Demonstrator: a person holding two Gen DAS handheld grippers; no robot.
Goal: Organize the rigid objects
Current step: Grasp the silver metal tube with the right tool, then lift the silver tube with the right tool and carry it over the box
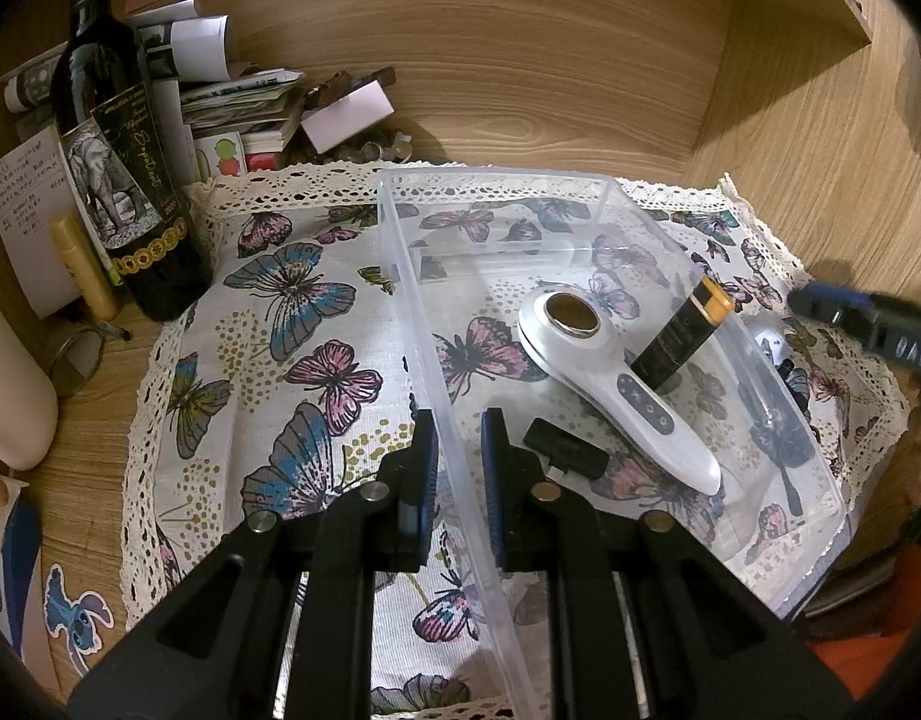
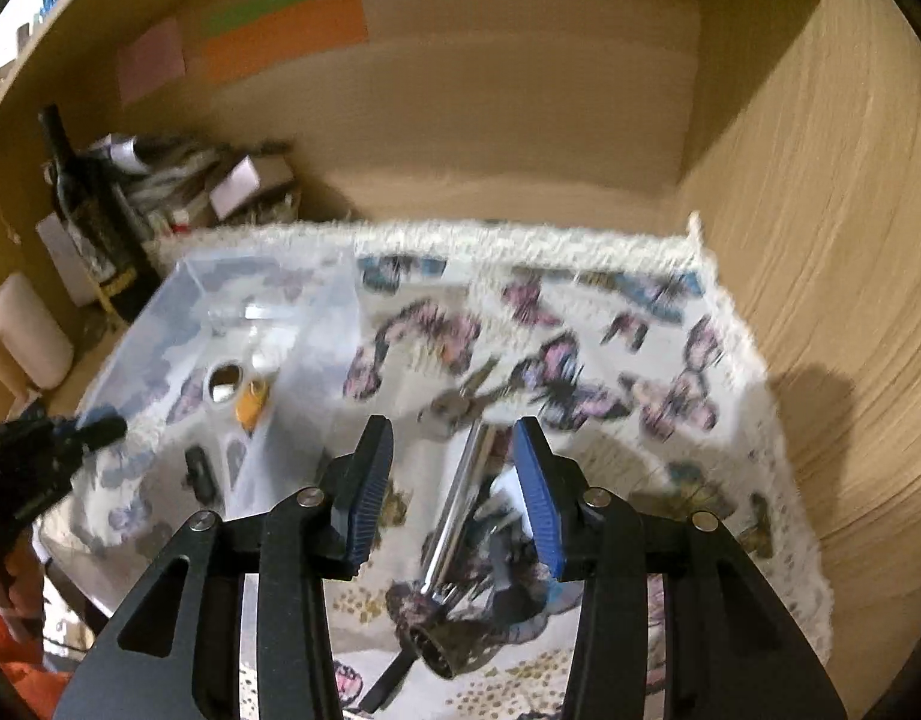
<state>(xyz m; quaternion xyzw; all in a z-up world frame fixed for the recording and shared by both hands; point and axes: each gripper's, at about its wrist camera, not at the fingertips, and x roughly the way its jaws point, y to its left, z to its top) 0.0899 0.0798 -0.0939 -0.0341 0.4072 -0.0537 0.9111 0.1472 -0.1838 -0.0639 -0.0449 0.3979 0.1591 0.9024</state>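
Note:
A clear plastic bin (image 1: 436, 324) sits on a butterfly-print cloth (image 1: 268, 330). Inside it lie a white handheld device (image 1: 604, 360), a black and orange battery (image 1: 682, 330) and a small black adapter (image 1: 565, 447). My left gripper (image 1: 460, 462) straddles the bin's left wall, jaws narrowly apart with the wall between them. My right gripper (image 2: 454, 480) is open above a metal tool (image 2: 460, 510) with a black round end, lying on the cloth right of the bin (image 2: 232, 324). The right wrist view is blurred. The right gripper also shows in the left wrist view (image 1: 862, 324).
A dark wine bottle (image 1: 124, 180), stacked papers and boxes (image 1: 244, 102), a yellow tube (image 1: 85, 270) and glasses (image 1: 79, 354) crowd the back left. Wooden walls (image 1: 790, 138) enclose the back and right. A metal clip or keys (image 2: 466, 402) lies on the cloth.

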